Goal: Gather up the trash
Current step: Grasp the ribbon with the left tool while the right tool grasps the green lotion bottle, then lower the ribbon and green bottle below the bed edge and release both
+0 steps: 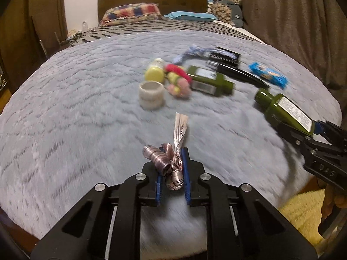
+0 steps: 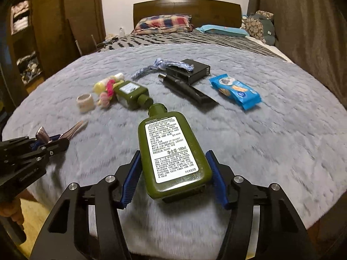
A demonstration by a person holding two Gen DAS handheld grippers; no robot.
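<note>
My left gripper [image 1: 172, 173] is shut on a crumpled pinkish foil wrapper [image 1: 171, 160] and holds it above the grey fluffy blanket [image 1: 76, 108]. It also shows at the left of the right wrist view [image 2: 54, 142]. My right gripper [image 2: 173, 173] is shut on a green lotion bottle [image 2: 171, 151] with a white label, held above the blanket; it shows at the right of the left wrist view [image 1: 286, 110]. A second green bottle [image 2: 132, 94] lies on the blanket further back.
On the blanket lie a white cup [image 1: 151, 94], a yellow-capped bottle [image 1: 155, 70], pink and yellow hair ties [image 1: 177, 80], a blue rope [image 2: 160, 65], a black box [image 2: 190, 69], a black comb-like item [image 2: 186, 91] and a blue snack packet [image 2: 236, 91]. Pillows [image 2: 162, 25] lie at the headboard.
</note>
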